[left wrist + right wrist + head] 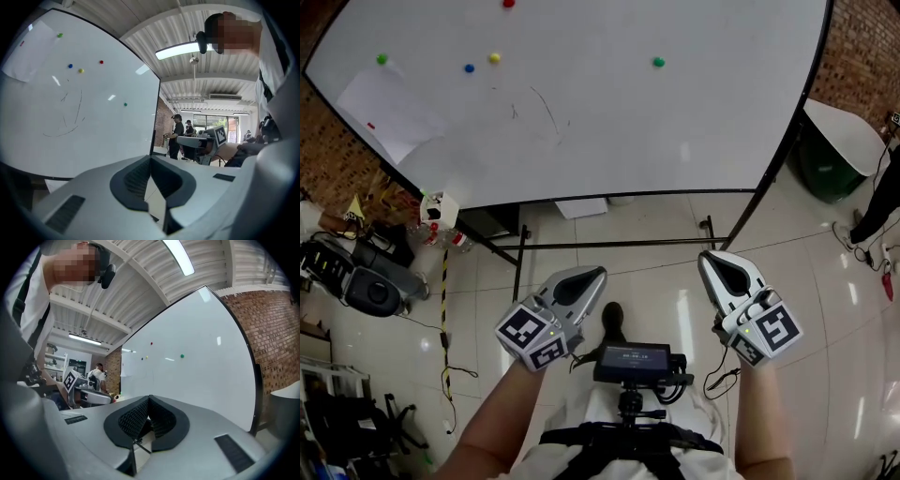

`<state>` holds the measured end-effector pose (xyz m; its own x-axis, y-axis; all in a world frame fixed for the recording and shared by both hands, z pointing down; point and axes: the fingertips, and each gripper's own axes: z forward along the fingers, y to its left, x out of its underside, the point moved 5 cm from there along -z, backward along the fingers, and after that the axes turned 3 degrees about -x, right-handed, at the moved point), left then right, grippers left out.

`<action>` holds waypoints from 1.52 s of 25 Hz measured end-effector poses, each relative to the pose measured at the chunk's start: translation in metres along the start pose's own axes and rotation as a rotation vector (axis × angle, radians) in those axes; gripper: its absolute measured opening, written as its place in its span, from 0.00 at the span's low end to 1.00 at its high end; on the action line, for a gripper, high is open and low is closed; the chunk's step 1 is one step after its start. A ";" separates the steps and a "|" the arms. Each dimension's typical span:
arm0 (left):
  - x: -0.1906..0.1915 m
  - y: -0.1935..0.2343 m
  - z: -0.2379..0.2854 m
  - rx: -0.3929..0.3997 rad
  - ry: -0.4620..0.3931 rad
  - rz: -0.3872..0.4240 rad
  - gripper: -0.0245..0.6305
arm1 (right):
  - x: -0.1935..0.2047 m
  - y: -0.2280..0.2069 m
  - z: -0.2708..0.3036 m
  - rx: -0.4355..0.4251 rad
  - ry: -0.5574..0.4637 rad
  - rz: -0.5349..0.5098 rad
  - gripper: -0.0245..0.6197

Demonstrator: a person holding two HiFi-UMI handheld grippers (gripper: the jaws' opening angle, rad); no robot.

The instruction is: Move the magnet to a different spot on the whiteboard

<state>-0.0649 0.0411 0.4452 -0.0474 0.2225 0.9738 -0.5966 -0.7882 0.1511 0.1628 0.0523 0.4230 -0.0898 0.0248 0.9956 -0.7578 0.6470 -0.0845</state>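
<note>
Fingers pressed together on your left gripper (596,274) and your right gripper (706,257), nothing pinched. Both sit low, well apart from the whiteboard (600,122).

Lab or workshop hall. A large white whiteboard (609,122) stands on a black tubular stand (619,245), beside a red brick wall (276,333). Ribbed white metal ceiling (220,70) with a long fluorescent tube light (180,49). Glossy pale tiled floor (656,272) with cabled black equipment (370,281). Standing people (178,133) behind.
</note>
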 end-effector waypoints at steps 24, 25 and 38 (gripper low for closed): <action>0.024 0.123 -0.171 -0.149 -0.075 -0.045 0.09 | 0.041 0.160 0.169 -0.261 -0.013 0.104 0.09; 0.027 0.128 -0.175 -0.154 -0.078 -0.046 0.09 | 0.045 0.166 0.174 -0.272 -0.010 0.107 0.09; 0.055 0.207 -0.241 -0.162 -0.100 -0.060 0.09 | 0.084 0.232 0.255 -0.313 0.031 0.132 0.09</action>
<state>-0.3841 0.0289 0.4887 0.0676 0.2020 0.9771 -0.7172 -0.6709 0.1883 -0.1854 0.0100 0.4767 -0.1507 0.1441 0.9780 -0.5051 0.8392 -0.2015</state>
